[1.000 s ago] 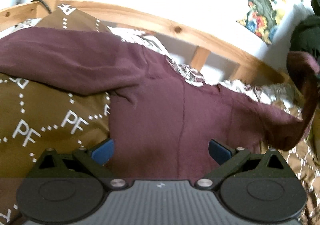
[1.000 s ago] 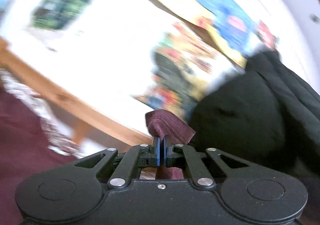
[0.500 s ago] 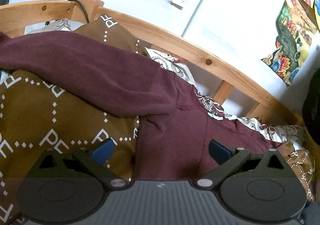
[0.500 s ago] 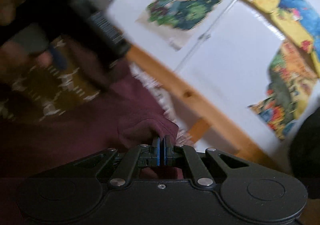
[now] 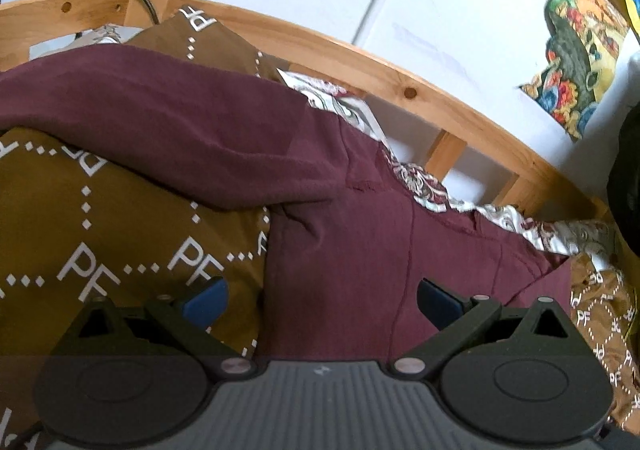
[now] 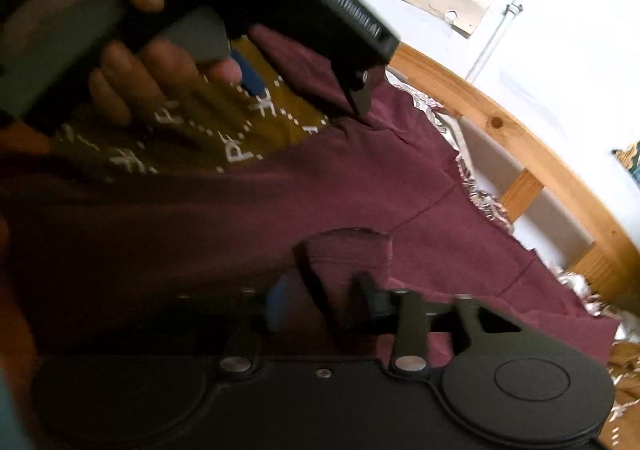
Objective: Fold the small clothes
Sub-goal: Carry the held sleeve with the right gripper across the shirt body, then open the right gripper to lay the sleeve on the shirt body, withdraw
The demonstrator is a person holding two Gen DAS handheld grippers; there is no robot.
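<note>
Your left gripper (image 5: 320,300) is hovering with its blue-padded fingers (image 5: 206,300) spread wide, gripping nothing, just above the lower body of the maroon long-sleeved cotton top (image 5: 360,242). Your right gripper (image 6: 324,302) is blurred; its blue pad (image 6: 276,306) is sitting apart from the other finger, with a bunched sleeve cuff (image 6: 344,250) of the maroon top lying between them, so you cannot tell whether it is pinching or letting go.

The maroon top is lying across the brown blanket patterned with white letters (image 5: 100,230), on the near side of the curved pine bed rail (image 5: 400,81). One sleeve (image 5: 140,117) is stretching out flat along the rail, away from the body. The cuff at your right gripper is resting over the body panel, which suggests one sleeve is being folded inward.

Judging from this, you are early in the fold: the outstretched sleeve is waiting to be brought in, and the body is not yet doubled over.
</note>
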